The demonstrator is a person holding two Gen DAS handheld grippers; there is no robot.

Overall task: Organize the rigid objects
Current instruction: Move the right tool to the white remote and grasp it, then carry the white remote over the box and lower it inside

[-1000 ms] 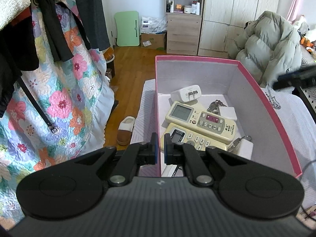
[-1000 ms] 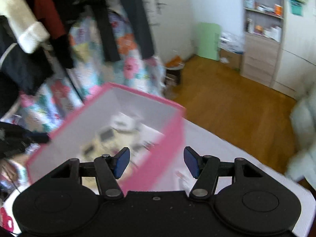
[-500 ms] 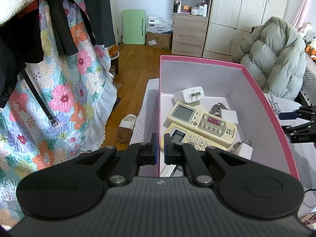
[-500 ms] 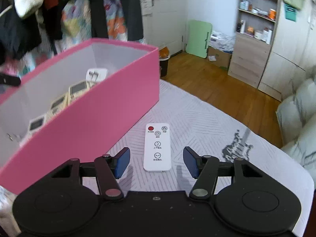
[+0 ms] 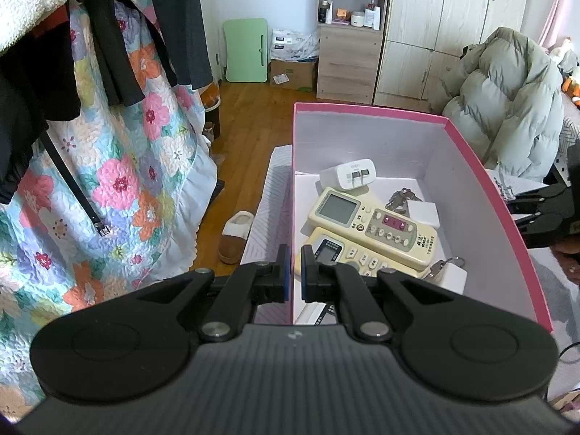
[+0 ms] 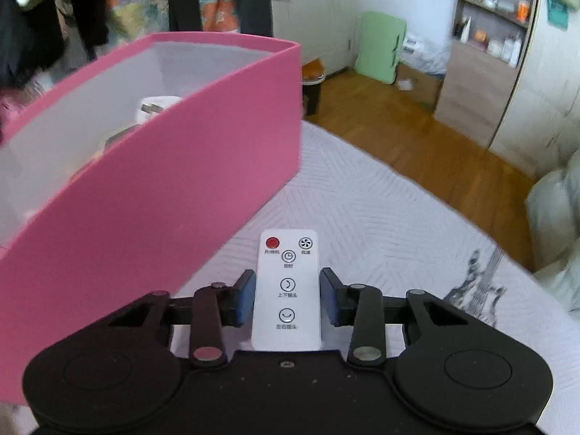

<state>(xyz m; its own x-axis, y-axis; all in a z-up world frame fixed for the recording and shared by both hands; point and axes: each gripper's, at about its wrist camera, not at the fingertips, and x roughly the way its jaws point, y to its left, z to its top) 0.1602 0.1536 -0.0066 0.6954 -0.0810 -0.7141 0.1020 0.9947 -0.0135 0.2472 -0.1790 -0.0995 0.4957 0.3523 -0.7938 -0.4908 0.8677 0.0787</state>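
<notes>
A pink box [image 5: 485, 188] with a white inside stands on the bed. It holds two cream remotes [image 5: 373, 223], a white plug adapter [image 5: 349, 175], keys [image 5: 398, 195] and small white blocks. My left gripper [image 5: 293, 275] is shut on the box's left wall, near its front corner. In the right wrist view a small white remote [image 6: 288, 286] lies flat on the bedspread just right of the box [image 6: 174, 188]. My right gripper [image 6: 288, 295] is open, with a finger on each side of the remote, apart from it.
The grey-white patterned bedspread [image 6: 391, 217] stretches to the right of the box. A floral quilt and dark clothes [image 5: 108, 145] hang on the left. A puffy grey jacket [image 5: 507, 101] lies at the back right. The wood floor has a slipper [image 5: 235, 235], a cabinet and shelves.
My right gripper swung from over the box down to the bedspread and moved forward, so the white remote now lies between its open fingers. The left gripper kept its hold on the box wall.
</notes>
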